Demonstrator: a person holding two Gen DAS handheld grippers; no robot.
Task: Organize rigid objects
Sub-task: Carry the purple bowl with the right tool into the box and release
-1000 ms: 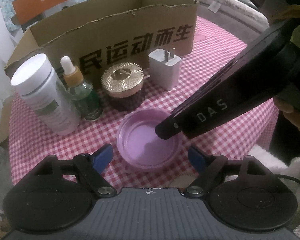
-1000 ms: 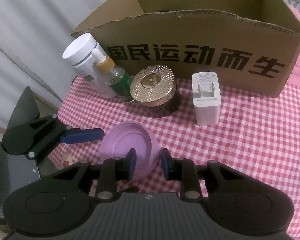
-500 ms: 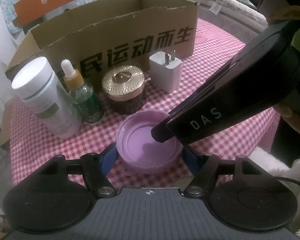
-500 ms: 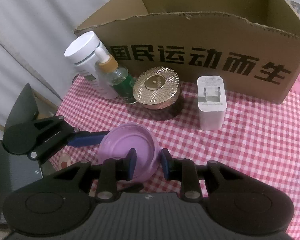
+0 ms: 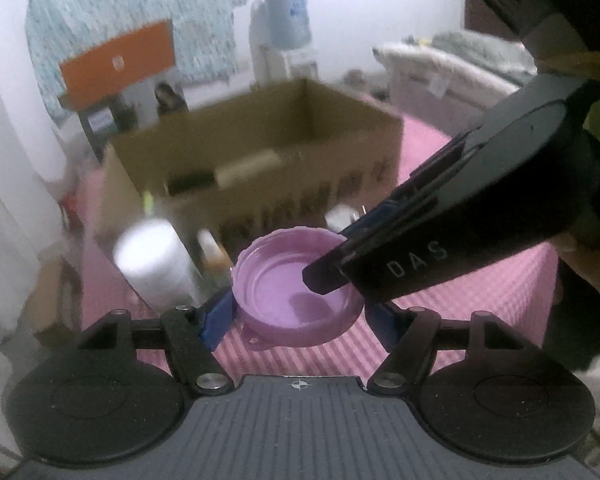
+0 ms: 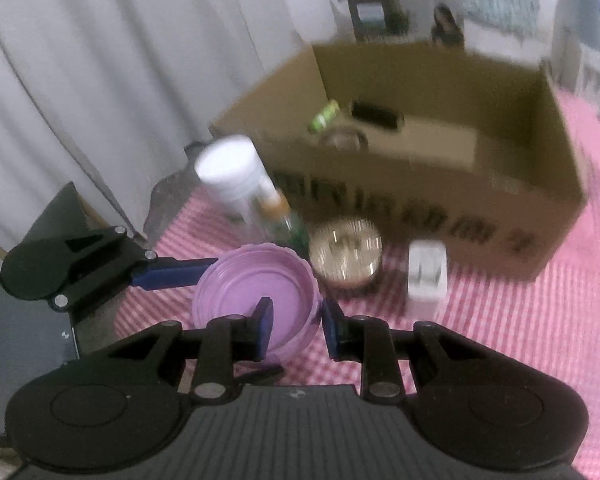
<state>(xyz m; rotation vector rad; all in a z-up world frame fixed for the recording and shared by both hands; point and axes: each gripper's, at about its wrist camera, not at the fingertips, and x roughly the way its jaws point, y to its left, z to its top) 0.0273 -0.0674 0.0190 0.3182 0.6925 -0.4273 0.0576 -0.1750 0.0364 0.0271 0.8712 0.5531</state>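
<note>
lifted off the checked cloth since a second ago: purple lid, now held above it, short of cardboard box. left gripper, jaws just closed in, clamps lid across its width. right gripper nearly shut, pinching lid rim.

Purple lid — round, shallow, hollow side up, small tab at rim — held above the checked cloth, near the open carton.
</note>
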